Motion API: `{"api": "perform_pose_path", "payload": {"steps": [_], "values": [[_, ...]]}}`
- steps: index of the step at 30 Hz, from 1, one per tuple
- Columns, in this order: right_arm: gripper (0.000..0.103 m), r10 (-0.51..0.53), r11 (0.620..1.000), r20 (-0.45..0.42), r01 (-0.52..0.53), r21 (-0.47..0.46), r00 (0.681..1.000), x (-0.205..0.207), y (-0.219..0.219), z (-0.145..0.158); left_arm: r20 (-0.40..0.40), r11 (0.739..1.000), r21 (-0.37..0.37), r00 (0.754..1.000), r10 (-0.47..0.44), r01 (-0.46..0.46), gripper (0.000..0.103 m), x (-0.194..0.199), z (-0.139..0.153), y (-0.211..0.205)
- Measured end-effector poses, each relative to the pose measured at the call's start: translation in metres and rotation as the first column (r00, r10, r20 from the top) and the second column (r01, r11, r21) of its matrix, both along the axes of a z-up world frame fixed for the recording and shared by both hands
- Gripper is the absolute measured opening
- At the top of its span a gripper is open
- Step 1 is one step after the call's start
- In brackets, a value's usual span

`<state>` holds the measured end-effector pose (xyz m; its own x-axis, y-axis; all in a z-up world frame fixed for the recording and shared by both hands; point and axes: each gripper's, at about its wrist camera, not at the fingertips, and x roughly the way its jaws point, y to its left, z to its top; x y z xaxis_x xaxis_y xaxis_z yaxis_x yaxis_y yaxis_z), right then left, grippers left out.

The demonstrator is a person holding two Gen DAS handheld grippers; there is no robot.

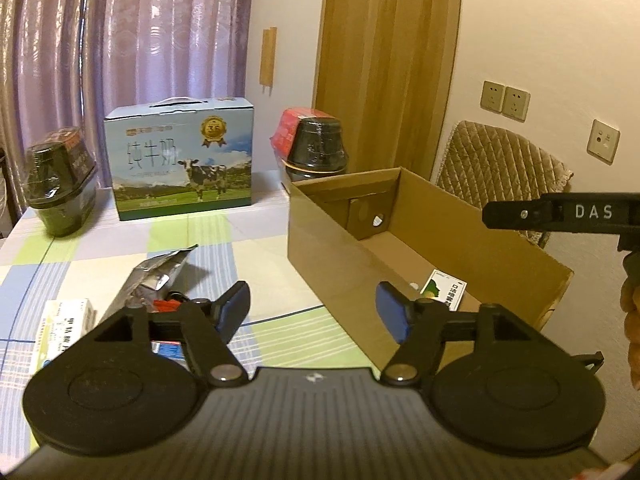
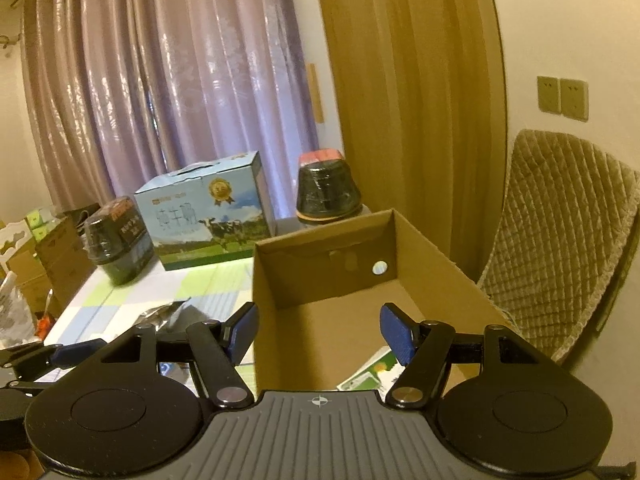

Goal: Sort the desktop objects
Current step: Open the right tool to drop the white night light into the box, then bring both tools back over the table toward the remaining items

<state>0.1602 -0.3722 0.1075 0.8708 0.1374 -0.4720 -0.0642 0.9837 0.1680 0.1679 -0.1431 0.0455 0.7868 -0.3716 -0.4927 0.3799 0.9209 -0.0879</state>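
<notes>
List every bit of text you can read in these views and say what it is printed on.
"DAS": white letters on the black arm of the right claw.
"纯牛奶": large characters on the milk carton.
"3.6": seems to read so on the carton's gold badge, small.
Small white and green box inside the cardboard box: print too blurred.
Medicine box on the table: characters too blurred.
Black jars: labels unreadable.

My way into the open brown cardboard box (image 2: 328, 280) is free from above; only a small green-and-white packet (image 2: 370, 372) lies on its floor. Left of it, a crumpled silver foil bag (image 1: 154, 276) and a white medicine carton (image 1: 66, 316) crowd the checked tablecloth (image 1: 248, 252).
</notes>
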Motion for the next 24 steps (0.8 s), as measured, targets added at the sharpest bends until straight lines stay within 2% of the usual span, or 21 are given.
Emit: {"api": "perform_pose_path", "payload": {"steps": [11, 14, 18, 24], "values": [[0.074, 0.052, 0.999, 0.005, -0.052, -0.001, 0.999, -0.008, 0.033, 0.005, -0.001, 0.999, 0.019, 0.999, 0.046, -0.046, 0.078, -0.013, 0.002, 0.036], [0.081, 0.072, 0.997, 0.000, -0.072, -0.002, 0.997, -0.008, 0.046, 0.005, 0.000, 0.997, 0.022, 0.998, 0.068, -0.068, 0.083, -0.015, 0.003, 0.049], [0.088, 0.116, 0.993, -0.004, -0.116, -0.007, 0.993, -0.008, 0.064, 0.005, 0.011, 0.994, 0.018, 0.994, 0.105, -0.105, 0.096, -0.019, 0.002, 0.079], [0.094, 0.165, 0.986, -0.009, -0.165, -0.004, 0.986, -0.007, 0.088, 0.004, -0.025, 0.978, 0.045, 0.979, 0.203, -0.201, 0.098, -0.020, -0.008, 0.133]]}}
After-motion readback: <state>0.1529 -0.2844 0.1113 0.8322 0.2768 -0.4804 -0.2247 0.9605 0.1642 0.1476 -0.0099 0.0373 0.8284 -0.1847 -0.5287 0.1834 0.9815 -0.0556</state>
